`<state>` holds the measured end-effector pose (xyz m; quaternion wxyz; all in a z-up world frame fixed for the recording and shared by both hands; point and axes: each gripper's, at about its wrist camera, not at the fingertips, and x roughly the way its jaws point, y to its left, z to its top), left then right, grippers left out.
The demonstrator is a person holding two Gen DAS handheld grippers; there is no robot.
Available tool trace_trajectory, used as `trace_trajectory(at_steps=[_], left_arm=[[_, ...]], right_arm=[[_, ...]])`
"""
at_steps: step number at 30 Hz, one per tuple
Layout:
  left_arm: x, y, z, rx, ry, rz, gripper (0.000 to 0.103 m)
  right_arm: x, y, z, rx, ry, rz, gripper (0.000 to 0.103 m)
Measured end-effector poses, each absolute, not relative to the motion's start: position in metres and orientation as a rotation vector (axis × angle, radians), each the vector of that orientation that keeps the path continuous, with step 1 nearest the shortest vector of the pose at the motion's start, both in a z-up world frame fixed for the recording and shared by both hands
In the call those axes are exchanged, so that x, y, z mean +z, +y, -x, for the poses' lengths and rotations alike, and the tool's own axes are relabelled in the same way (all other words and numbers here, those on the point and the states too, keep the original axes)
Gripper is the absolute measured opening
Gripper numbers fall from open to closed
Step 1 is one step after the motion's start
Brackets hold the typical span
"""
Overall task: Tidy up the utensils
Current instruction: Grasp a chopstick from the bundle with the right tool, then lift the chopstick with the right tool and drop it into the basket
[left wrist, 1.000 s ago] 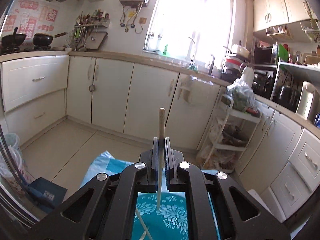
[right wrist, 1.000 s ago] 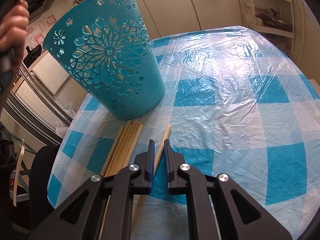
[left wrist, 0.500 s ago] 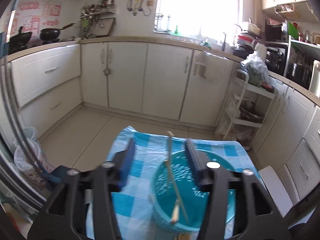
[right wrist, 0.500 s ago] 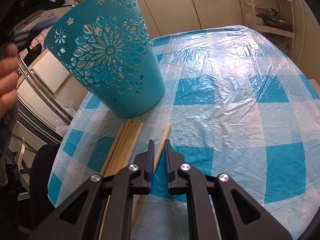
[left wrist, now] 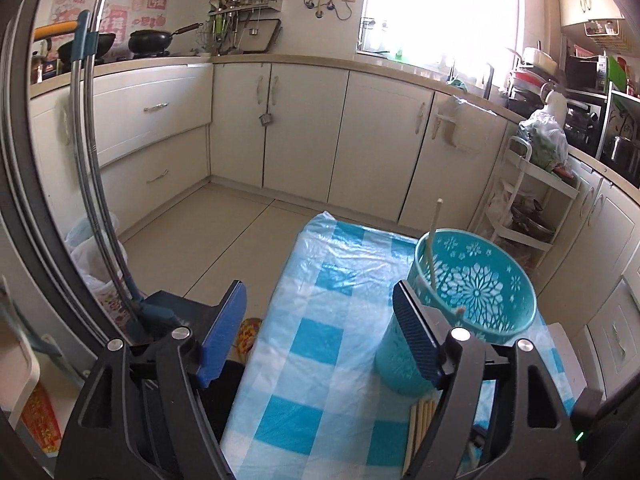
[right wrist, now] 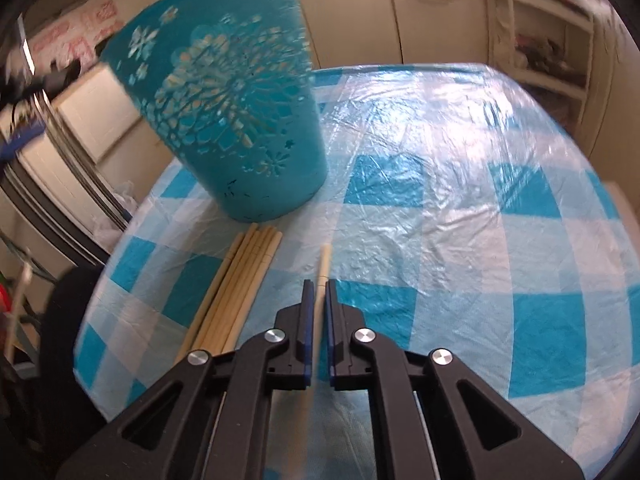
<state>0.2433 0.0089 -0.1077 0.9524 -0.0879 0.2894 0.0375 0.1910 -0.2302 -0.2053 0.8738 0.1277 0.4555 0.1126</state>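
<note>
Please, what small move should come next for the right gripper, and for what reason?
Probably lift the single pale wooden chopstick toward the rim of the teal perforated plastic basket. The right gripper looks shut on it, one chopstick already stands in the basket, and the left gripper is open, holding nothing.

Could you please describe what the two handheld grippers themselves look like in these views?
Both look alike. The left gripper and right gripper have matte black, angular linkage arms with triangular cut-outs, round silver pivot screws, and flat rectangular fingers faced with blue pads. A small green indicator light glows beside the left one. No cables or sleeves show.
</note>
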Motion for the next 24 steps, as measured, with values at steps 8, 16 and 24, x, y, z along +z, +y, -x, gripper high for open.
trace_trajectory(at_steps=[8, 16, 24], left_arm=[[-0.129, 0.019, -0.234, 0.073, 0.664, 0.188, 0.075], [-0.132, 0.019, -0.232, 0.059, 0.686, 0.192, 0.075], [-0.137, 0.023, -0.233, 0.054, 0.706, 0.208, 0.076]], right_arm=[[-0.144, -0.261, -0.169, 0.336, 0.770, -0.454, 0.005], [-0.070, -0.264, -0.168, 0.404, 0.576, -0.476, 0.003], [-0.048, -0.258, -0.190, 0.391, 0.587, -0.386, 0.003]])
